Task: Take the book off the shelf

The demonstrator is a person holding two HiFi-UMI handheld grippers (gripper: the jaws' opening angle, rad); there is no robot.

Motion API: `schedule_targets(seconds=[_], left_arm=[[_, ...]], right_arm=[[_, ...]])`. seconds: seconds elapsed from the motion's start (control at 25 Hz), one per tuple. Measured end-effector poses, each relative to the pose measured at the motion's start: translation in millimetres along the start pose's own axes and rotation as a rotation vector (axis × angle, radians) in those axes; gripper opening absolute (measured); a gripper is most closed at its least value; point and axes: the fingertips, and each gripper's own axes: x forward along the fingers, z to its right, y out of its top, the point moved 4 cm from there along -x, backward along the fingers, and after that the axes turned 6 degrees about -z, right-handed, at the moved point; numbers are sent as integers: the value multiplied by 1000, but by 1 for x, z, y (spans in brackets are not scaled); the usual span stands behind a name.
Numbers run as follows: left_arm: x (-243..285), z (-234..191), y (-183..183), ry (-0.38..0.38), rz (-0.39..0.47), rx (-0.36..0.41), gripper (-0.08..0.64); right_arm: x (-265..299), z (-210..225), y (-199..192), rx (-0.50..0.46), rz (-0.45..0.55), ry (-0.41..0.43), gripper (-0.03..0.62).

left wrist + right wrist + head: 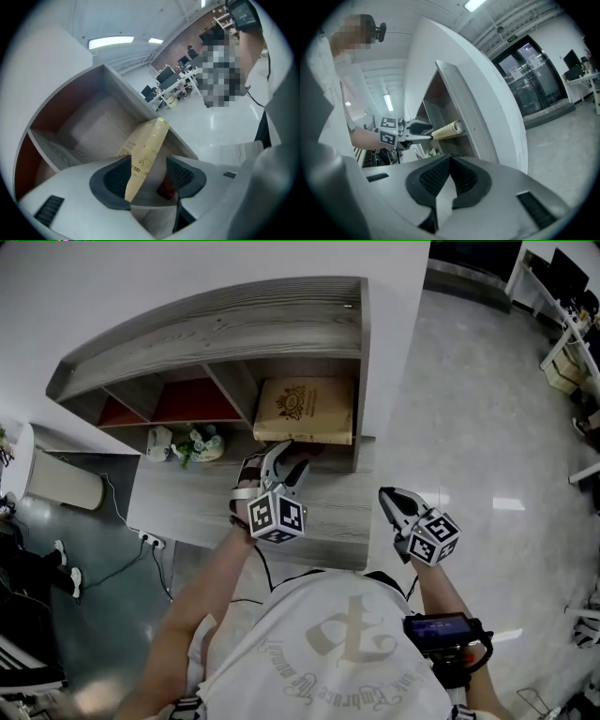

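1. Grey wood-grain boards form the shelf (216,329). The head view shows red back panels in its left compartments and a matching counter (328,512) below.
2. The tan book (305,409) lies cover-up in the right compartment, a dark crest printed on it.
3. Only the left gripper view shows the left gripper (150,173) with its jaws apart. The book (145,150) stands edge-on between the ribbed dark pads, close to the pad at frame left, and is not clamped.
4. Only the right gripper view shows the book (447,129) protruding past the shelf front, with the left gripper (425,132) at its end.
5. The right gripper (450,161) has its jaws together on nothing. In the head view it hangs at lower right (389,498), beside the counter and apart from the book.
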Motion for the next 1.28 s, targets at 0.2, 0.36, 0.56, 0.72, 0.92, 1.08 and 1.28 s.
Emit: schedule_targets(seconds=[0.2, 0.36, 0.56, 0.72, 0.92, 1.08, 1.28], left_arm=[[26, -3, -5, 34, -78, 210, 301], [42, -4, -4, 87, -110, 360, 301], [59, 2, -7, 108, -133, 451, 301], [66, 2, -8, 132, -147, 463, 300], [73, 1, -5, 159, -142, 472, 299], [75, 1, -6, 186, -139, 484, 296], [76, -3, -4, 222, -130, 499, 244]], right_arm=[[-7, 6, -6, 17, 4, -21, 5], [-12, 12, -7, 33, 9, -36, 5], [-18, 19, -10, 55, 19, -55, 5], [-20, 24, -12, 68, 20, -68, 5], [-23, 29, -14, 83, 21, -84, 5], [-26, 32, -14, 94, 20, -97, 5], [-27, 34, -16, 111, 22, -105, 5]])
